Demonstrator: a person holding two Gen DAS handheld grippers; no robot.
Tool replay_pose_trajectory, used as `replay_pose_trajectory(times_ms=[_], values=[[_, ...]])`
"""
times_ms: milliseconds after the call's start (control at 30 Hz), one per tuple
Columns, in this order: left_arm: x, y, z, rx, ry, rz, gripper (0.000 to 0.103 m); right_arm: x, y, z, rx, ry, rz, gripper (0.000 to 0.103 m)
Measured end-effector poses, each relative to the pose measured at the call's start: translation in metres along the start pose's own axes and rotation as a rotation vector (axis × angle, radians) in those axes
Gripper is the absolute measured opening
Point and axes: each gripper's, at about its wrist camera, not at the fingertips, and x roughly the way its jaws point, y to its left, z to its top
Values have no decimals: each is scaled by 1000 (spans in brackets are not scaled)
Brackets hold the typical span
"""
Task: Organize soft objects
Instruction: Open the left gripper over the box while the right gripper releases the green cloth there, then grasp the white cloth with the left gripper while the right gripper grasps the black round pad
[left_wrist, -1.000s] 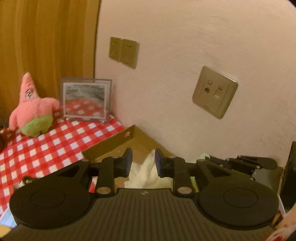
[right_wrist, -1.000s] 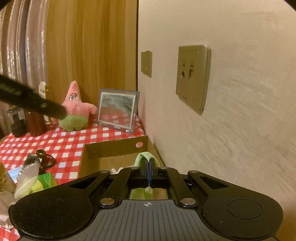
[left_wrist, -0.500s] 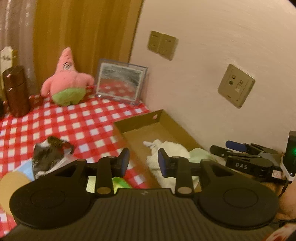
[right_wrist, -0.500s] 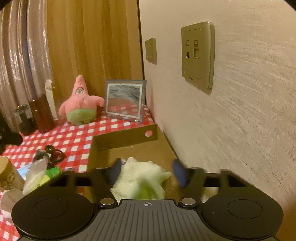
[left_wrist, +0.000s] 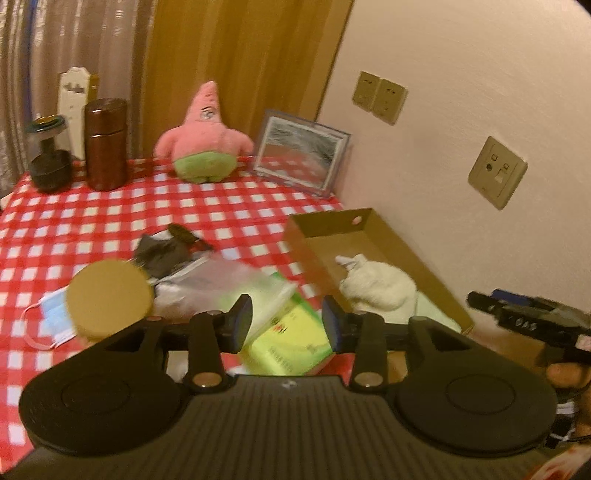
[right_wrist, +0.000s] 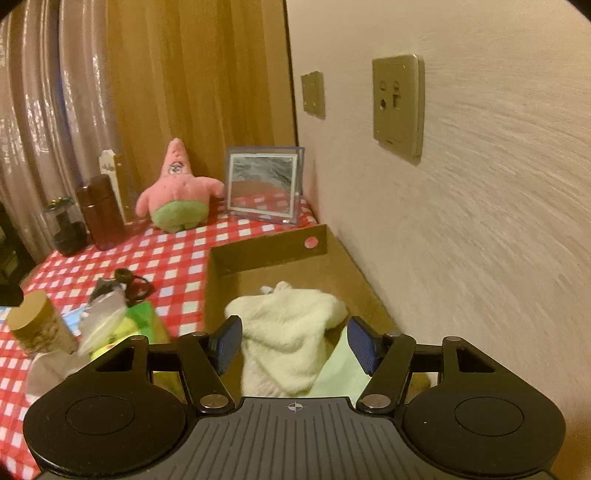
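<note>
The right gripper (right_wrist: 295, 341) is spread wide and empty, poised above the near end of the cardboard box (right_wrist: 273, 251). The white fleece cloth (right_wrist: 291, 332) lies inside the box, directly ahead at 12 o'clock between the two blue pads, which do not touch it. A pale green cloth (right_wrist: 341, 369) lies under the fleece toward 4 o'clock. Judgement: the deposit step for these two cloths looks complete, and the step in hand is selection of the next soft object.

The left gripper (left_wrist: 286, 321) is also spread and empty. It hovers over the checked tablecloth (left_wrist: 229, 214). In its view the box sits at 2 o'clock, against the wall, with the fleece visible inside.

Candidates outside the box, as seen from the left gripper:
- A clear plastic bag (left_wrist: 221, 280) at 11 o'clock, just beside a yellow-green packet (left_wrist: 291, 343).
- A blue face mask (left_wrist: 51, 317) at 9 o'clock, partly under a round-lidded jar (left_wrist: 110, 295).
- A pink star plush toy (left_wrist: 203, 140) at 12 o'clock, well apart at the far edge, near a framed mirror (left_wrist: 299, 158).

Judgement: the next move calls for lowering the left gripper onto one soft item and closing on a fold. The bag is blurred, so its exact outline cannot be determined.
</note>
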Motion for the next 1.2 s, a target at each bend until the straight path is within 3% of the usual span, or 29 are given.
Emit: replay_pose_trajectory(times_ms=[333, 533, 1200], values=[[-41, 31, -53, 0, -5, 157, 69, -46, 48, -13, -12, -26, 62, 63], [-56, 47, -74, -17, -1, 207, 78, -61, 77, -18, -37, -22, 98, 63], [-50, 76, -97, -72, 45, 216, 80, -53, 124, -26, -128, 17, 156, 63]])
